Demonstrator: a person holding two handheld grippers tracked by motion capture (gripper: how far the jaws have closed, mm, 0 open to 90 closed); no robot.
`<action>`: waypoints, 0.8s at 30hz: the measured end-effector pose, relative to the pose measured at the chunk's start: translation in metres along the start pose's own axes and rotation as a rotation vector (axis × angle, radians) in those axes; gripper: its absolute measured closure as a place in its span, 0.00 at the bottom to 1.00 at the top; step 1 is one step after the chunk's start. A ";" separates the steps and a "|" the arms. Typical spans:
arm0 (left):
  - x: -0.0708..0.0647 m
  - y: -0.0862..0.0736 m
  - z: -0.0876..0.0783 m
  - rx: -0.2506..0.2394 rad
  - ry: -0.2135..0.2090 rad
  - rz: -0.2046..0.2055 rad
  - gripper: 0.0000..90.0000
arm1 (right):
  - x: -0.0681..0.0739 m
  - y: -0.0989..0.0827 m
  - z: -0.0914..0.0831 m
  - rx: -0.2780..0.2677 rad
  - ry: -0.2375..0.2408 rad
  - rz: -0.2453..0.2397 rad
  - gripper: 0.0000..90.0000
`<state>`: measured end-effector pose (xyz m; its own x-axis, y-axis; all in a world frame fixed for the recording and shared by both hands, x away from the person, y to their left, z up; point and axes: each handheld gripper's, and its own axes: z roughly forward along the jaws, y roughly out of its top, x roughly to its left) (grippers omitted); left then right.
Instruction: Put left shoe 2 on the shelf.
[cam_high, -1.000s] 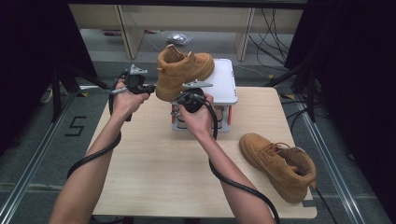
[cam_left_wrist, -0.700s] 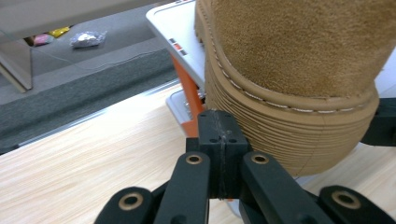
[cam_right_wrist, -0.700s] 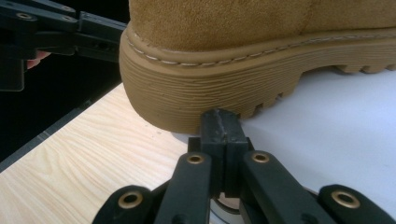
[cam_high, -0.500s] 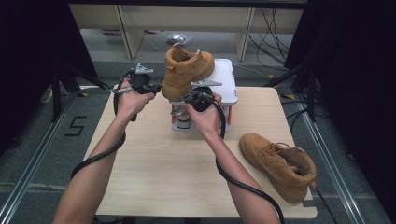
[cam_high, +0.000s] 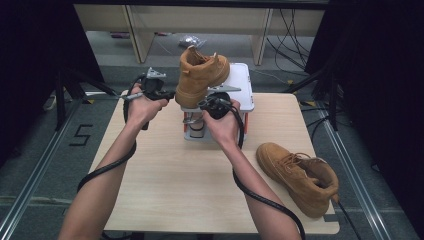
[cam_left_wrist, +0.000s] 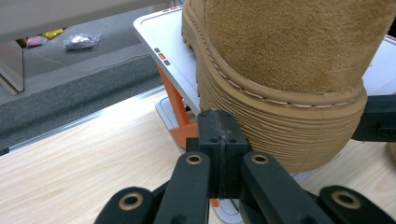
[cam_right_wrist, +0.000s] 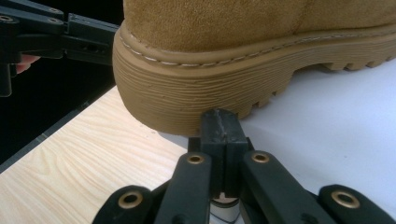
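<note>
High view: tan boot (cam_high: 200, 75) sits on white stand (cam_high: 241, 85), left gripper (cam_high: 170, 95) and right gripper (cam_high: 206, 103) at its heel; left gripper view: jaws closed empty against boot sole; right gripper view: same, under heel.

Right gripper (cam_right_wrist: 223, 122) fingers pressed together (nothing between), under tan boot (cam_right_wrist: 243, 60) heel, white platform (cam_right_wrist: 336, 135)

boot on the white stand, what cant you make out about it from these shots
- Boot: high view, its sole and heel seat on the white stand hidden by its own upper.
- Left gripper view: boot top cut off by the upper edge.
- Right tongs: shut; contact with the heel too close to tell.
</note>
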<state>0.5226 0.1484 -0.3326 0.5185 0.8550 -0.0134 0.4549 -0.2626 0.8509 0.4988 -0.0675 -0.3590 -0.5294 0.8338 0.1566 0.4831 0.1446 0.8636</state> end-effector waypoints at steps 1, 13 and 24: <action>0.000 0.001 0.000 0.007 -0.002 0.009 1.00 | -0.001 0.000 -0.001 -0.001 -0.007 -0.002 1.00; -0.009 0.005 0.006 0.000 -0.021 0.000 1.00 | -0.012 0.001 -0.006 -0.002 -0.029 0.017 1.00; -0.010 0.007 0.007 0.008 -0.022 0.007 1.00 | -0.016 0.003 -0.006 0.000 -0.033 0.009 1.00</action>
<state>0.5256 0.1345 -0.3304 0.5377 0.8429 -0.0193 0.4573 -0.2723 0.8466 0.5040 -0.0837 -0.3562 -0.5019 0.8520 0.1488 0.4880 0.1370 0.8620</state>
